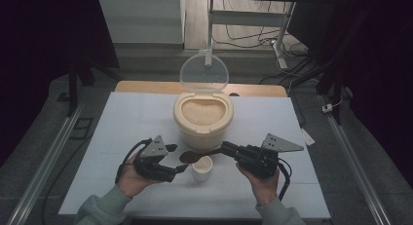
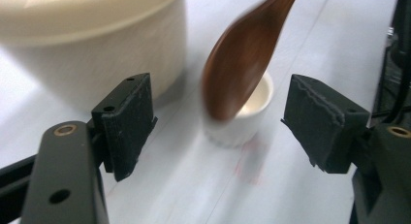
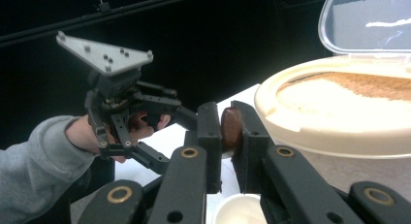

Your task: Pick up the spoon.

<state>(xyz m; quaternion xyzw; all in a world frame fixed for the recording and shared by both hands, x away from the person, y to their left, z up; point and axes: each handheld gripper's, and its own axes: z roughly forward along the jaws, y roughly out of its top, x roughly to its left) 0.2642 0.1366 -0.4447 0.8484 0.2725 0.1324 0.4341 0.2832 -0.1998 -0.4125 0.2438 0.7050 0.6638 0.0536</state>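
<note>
spoon blurred; handle cut off

A dark wooden spoon hangs bowl-first over a small white cup beside the rice container.

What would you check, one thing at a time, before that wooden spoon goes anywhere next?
1. Right gripper clamps the wooden spoon by its handle: ok.
2. Left gripper is open and clear of the small white cup, which stands between its jaws untouched: ok.
3. Cup upright on the white table: ok.
4. Spoon bowl over the cup: ok.
5. Rice container has its clear lid up: ok.
6. Anything in the spoon or cup: cannot tell.
</note>
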